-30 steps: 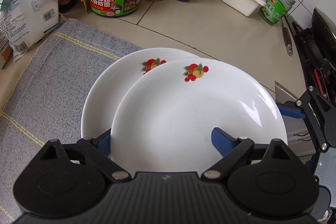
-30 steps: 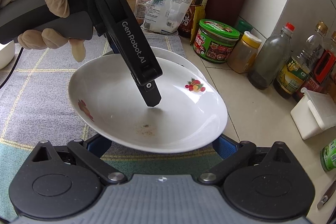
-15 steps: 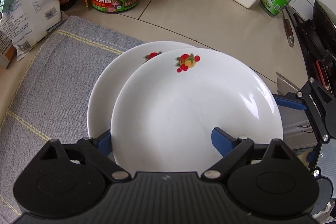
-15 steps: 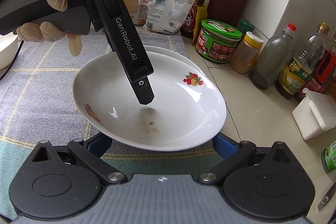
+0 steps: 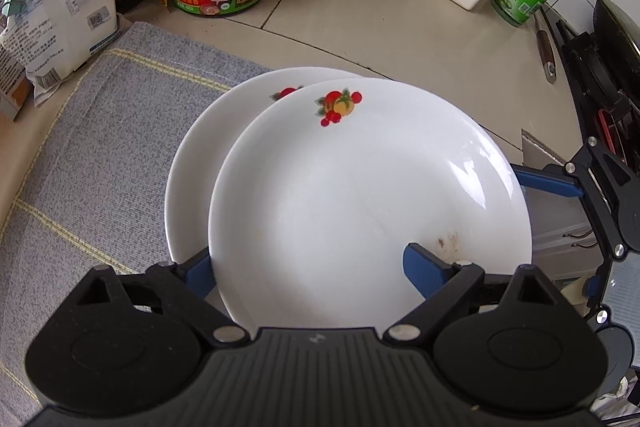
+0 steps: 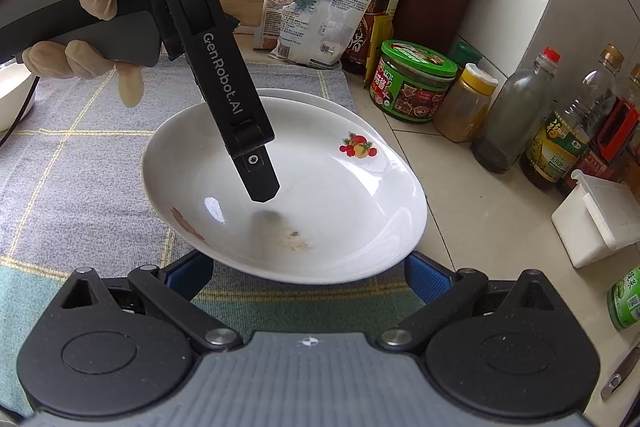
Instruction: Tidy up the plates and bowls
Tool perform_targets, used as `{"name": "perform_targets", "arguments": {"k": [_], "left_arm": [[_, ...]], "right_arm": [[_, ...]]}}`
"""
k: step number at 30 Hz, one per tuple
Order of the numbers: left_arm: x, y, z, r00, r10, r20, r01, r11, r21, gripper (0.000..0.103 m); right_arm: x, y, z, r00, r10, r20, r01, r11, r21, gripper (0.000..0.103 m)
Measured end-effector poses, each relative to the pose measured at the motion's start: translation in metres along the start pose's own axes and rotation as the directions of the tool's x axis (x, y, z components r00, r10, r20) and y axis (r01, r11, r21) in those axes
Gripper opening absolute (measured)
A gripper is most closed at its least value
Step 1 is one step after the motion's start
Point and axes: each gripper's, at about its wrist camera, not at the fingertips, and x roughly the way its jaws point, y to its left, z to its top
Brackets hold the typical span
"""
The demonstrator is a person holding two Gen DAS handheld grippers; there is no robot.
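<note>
A white plate with a fruit print [image 5: 372, 195] is held tilted above a second, matching plate [image 5: 208, 147] that lies on the grey cloth. My left gripper [image 5: 308, 267] is shut on the upper plate's rim, one finger above and one below. In the right wrist view the upper plate [image 6: 320, 195] shows a brown smear and the left gripper's finger [image 6: 256, 179] lies over its inside. My right gripper [image 6: 308, 271] has its jaws wide apart just under the plate's near edge. The lower plate [image 6: 320, 99] peeks out behind.
A grey checked cloth [image 6: 80, 163] covers the counter's left part. A green-lidded jar [image 6: 412, 83], a spice jar, bottles, a white box [image 6: 600, 219], a bag [image 6: 320, 23] and a knife block stand along the wall. A stove [image 5: 608, 59] is at the right.
The upper plate has moved with my left gripper further over the lower plate and tilted a little. My right gripper stays beneath its near edge.
</note>
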Motion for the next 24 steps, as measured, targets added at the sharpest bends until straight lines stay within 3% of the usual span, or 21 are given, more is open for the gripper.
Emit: {"name": "perform_targets", "arguments": {"k": [24], "left_arm": [[-0.014,0.001,-0.013,0.999,-0.034,0.013,0.035,0.998,-0.045,0.095]], "right_arm": [[-0.006,0.005,0.005,1.000,-0.002,0.025,0.003,0.999,-0.052,0.103]]}}
